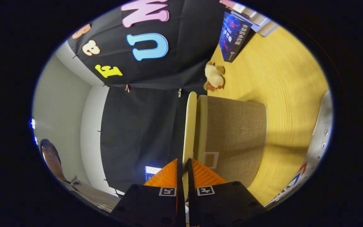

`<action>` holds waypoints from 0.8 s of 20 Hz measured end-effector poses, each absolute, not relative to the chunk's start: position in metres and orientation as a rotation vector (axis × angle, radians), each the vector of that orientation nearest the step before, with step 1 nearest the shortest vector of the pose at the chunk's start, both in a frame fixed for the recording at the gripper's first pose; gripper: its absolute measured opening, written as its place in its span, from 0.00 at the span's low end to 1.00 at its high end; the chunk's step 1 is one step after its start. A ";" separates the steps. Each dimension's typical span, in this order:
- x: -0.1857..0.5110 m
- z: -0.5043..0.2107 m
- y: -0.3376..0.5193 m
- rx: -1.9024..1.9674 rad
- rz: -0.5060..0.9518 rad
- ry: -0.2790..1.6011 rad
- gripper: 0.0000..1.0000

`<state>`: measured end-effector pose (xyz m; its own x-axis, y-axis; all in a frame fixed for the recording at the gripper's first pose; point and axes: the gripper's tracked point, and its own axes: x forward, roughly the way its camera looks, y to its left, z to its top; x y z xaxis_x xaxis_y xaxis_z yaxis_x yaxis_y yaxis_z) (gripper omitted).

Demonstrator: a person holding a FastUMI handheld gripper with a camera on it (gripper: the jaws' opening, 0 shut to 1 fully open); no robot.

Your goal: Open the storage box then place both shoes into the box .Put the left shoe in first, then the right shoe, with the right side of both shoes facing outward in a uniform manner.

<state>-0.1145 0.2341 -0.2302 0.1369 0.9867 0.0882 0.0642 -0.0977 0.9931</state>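
Fingers orange, ribbed, nearly closed, pinching the thin cream lid of the storage box between them; gripper rolled sideways. Lid stands lifted off the beige fabric box just beyond the fingertips. Box sits on a yellow wooden table. Farther on, a plush toy; a white shoe near the box's far side.

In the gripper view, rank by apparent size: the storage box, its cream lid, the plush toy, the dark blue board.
1. storage box
2. lid, gripped edge-on by the gripper
3. dark blue board
4. plush toy

Board and toy lie farther off, so true sizes stay unsure.
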 end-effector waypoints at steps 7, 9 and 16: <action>-0.104 -0.145 0.264 1.378 1.229 0.982 0.09; -0.094 -0.124 0.282 1.350 1.203 0.945 0.09; -0.099 -0.065 0.360 1.146 1.217 0.875 0.10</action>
<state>-0.0989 0.3602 -0.0650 0.1724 0.9823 0.0730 -0.2436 -0.0293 0.9694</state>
